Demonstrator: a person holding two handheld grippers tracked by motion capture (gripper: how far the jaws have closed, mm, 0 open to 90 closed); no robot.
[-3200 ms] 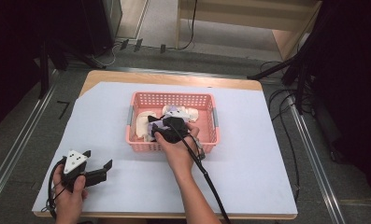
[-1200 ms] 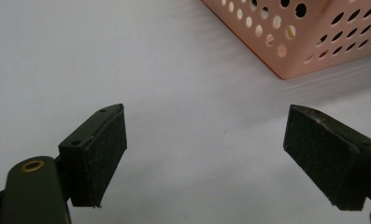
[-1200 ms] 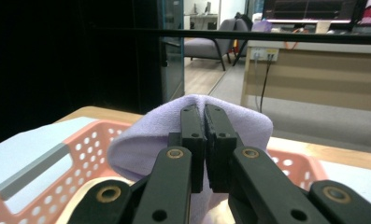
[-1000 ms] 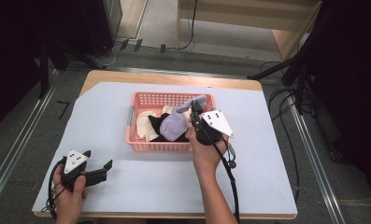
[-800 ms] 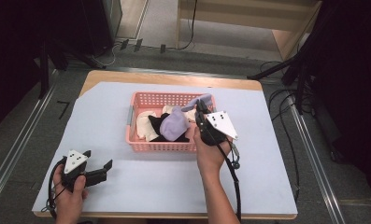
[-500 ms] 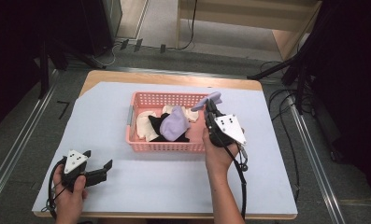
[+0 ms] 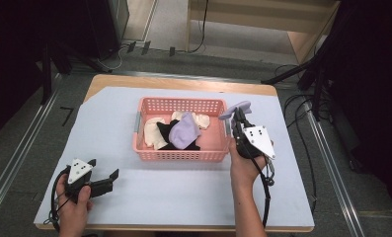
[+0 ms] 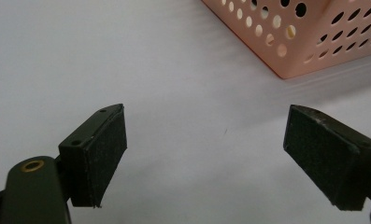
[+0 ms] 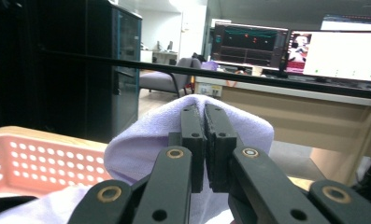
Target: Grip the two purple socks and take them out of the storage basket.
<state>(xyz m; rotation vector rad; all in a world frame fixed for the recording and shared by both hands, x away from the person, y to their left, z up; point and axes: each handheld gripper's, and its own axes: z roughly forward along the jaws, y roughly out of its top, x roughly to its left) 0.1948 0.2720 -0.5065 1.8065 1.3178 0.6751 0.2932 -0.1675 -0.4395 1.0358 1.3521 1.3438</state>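
Right gripper (image 7: 239, 114) clamped on lilac sock (image 7: 234, 107) right of pink basket (image 7: 180, 154); left gripper (image 7: 107, 180) wide open, empty, near left.

Lilac sock (image 7: 235, 107) (soft, bunched), lifted beside pink basket's (image 7: 183, 154) right rim

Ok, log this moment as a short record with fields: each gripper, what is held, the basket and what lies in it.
right gripper: shut on the lilac sock, raised at the basket's right end
lilac sock: pinched between the fingers, one end up at the gripper, the rest trailing into the basket
left gripper: open, holding nothing, low at the near left of the table
pink basket: on the white table cover, mid-table
basket contents: cream socks, a black piece, the lilac sock's bulk
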